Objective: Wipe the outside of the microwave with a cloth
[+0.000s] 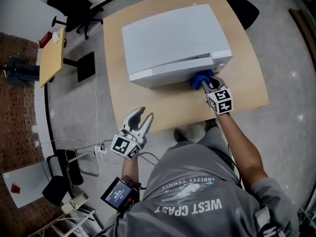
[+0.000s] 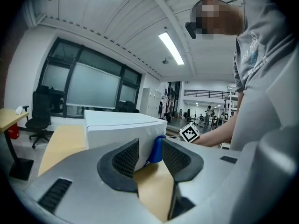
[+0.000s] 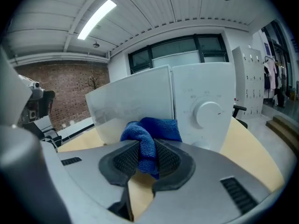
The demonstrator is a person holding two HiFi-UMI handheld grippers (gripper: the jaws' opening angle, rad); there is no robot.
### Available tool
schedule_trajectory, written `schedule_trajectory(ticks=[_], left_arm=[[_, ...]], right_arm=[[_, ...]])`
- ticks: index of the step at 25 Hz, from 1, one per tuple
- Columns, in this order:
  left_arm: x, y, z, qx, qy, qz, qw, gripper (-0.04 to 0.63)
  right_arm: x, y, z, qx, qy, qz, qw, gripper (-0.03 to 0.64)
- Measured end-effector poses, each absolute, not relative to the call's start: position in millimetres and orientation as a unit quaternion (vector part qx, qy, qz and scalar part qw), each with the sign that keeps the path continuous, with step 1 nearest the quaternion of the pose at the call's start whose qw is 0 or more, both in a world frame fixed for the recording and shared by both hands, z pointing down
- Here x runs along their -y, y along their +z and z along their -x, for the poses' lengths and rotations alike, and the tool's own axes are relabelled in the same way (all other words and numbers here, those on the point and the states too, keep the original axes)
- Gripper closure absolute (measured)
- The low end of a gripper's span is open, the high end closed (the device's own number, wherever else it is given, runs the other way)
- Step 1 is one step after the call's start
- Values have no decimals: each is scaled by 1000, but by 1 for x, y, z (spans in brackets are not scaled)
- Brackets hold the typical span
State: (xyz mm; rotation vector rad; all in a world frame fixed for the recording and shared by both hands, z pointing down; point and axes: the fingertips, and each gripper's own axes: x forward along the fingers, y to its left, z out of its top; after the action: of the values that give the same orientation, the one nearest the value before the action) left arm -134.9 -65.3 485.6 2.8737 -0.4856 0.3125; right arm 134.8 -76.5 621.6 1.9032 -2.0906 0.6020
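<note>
Right hand-held gripper (image 3: 147,157) clamps cloth (image 3: 156,129) at microwave (image 3: 205,94).

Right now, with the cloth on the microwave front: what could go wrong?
1. The right tongs pinch only a fold of the cloth, and most of it bunches ahead. Drag along the microwave could pull it free.
2. The cloth sits right beside the dial, so a pass that way might turn it.
3. The left tongs hang open, away from the microwave, bracing nothing. A hard push could slide it on the table.
</note>
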Motion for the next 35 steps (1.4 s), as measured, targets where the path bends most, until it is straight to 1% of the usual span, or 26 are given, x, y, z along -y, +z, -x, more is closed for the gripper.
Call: schedule_trajectory(ticks=[4, 7, 10, 13, 15, 19, 22, 25, 26, 28, 35], left_arm=[[76, 471, 93, 181, 101, -974, 96, 431], [86, 454, 67, 199, 90, -973, 77, 433], [96, 438, 45, 219, 78, -971, 56, 437], [101, 428, 28, 240, 75, -967, 45, 440], [101, 422, 19, 253, 76, -964, 39, 442], [98, 413, -2, 270, 92, -958, 27, 445], [96, 409, -14, 281, 104, -954, 20, 445], [95, 406, -17, 296, 112, -949, 15, 446], [95, 406, -17, 302, 114, -946, 14, 446], [97, 405, -14, 312, 119, -943, 14, 446], [99, 412, -8, 328, 135, -935, 19, 446]], right_arm=[[72, 582, -141, 756, 196, -618, 90, 531], [62, 522, -158, 787, 148, -595, 66, 531], [58, 457, -216, 786, 76, -612, 48, 531], [68, 433, -291, 766, 54, -640, 37, 532], [82, 441, -323, 768, 78, -635, 32, 532], [123, 469, -350, 789, 140, -598, 6, 532], [150, 499, -356, 790, 208, -575, -45, 531], [162, 536, -361, 764, 287, -565, -121, 534], [162, 552, -363, 754, 312, -563, -132, 534], [160, 586, -362, 741, 349, -561, -123, 535], [127, 689, -339, 724, 436, -533, -49, 537]])
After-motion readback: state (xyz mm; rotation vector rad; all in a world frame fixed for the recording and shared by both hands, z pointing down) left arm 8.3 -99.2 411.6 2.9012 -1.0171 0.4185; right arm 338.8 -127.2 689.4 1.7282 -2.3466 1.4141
